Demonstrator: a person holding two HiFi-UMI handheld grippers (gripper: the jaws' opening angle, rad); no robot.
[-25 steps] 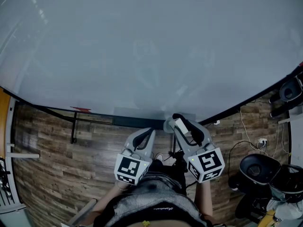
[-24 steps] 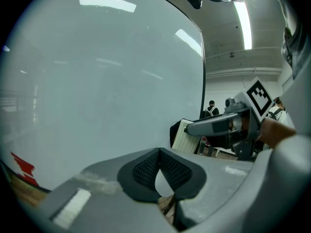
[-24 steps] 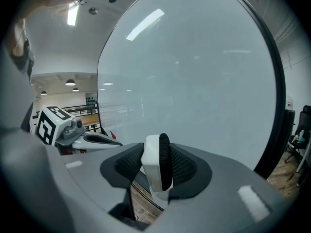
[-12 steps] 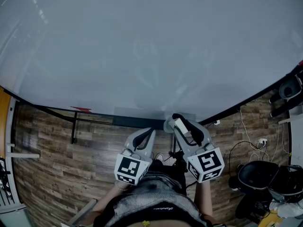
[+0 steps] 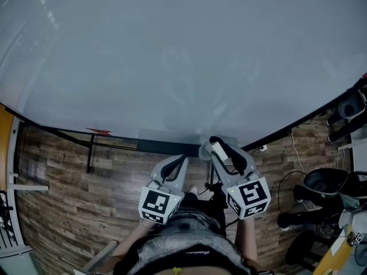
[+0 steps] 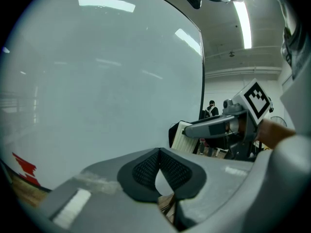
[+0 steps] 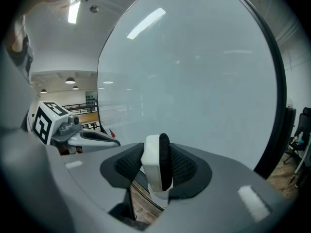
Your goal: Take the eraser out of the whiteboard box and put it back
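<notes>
My right gripper (image 5: 221, 149) is shut on the eraser (image 7: 157, 167), a white block with a black felt face, held on edge between the black pads. It hangs in front of the whiteboard (image 5: 183, 56), just above the dark tray box (image 5: 172, 146) on the board's lower edge. In the left gripper view the eraser (image 6: 182, 138) shows past the right gripper's finger. My left gripper (image 5: 179, 160) sits beside it to the left, jaws shut with the pad tips touching and nothing between them (image 6: 158, 166).
A black rail (image 5: 86, 139) runs under the board with a red mark (image 5: 97, 132) on it. Wood-pattern floor (image 5: 69, 193) lies below. Black office chairs (image 5: 324, 193) and cables stand at the right. A person stands far off in the room (image 6: 212, 109).
Both grippers have kept still. At the right, a black chair has rolled up and to the right across the floor.
</notes>
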